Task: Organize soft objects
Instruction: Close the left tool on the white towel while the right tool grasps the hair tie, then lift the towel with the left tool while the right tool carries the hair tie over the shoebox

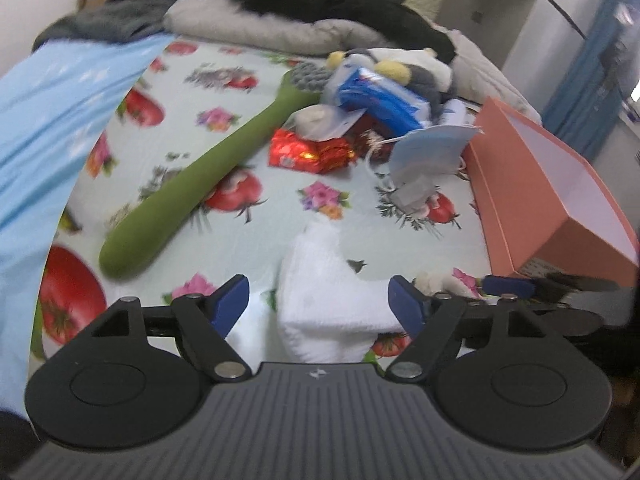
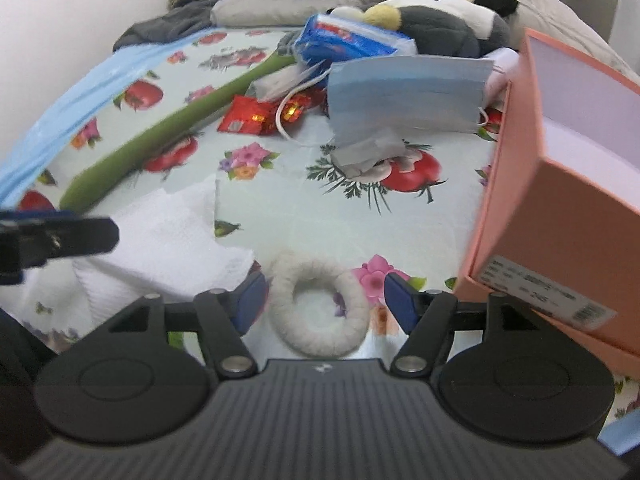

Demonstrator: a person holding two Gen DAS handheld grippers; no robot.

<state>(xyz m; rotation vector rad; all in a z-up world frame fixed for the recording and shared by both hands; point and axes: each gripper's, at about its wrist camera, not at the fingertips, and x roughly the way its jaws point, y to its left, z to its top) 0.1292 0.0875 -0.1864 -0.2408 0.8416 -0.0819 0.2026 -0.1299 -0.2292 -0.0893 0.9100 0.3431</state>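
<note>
My left gripper [image 1: 320,304] is open, its blue fingers on either side of a white towel [image 1: 324,296] that lies on the flowered sheet. My right gripper [image 2: 325,300] is open around a white fuzzy ring [image 2: 320,312] lying flat on the sheet. The towel also shows in the right wrist view [image 2: 160,236], left of the ring. The open pink box [image 2: 568,184] stands just right of my right gripper; it shows in the left wrist view too [image 1: 540,184]. A long green plush stick [image 1: 200,176] lies diagonally.
A blue face mask [image 2: 404,92], red foil packets [image 1: 308,150], a blue tissue pack [image 1: 380,96] and a plush toy [image 2: 436,20] crowd the far side. Grey and black clothes [image 1: 280,8] are piled behind. A light blue cloth [image 1: 48,128] hangs at left.
</note>
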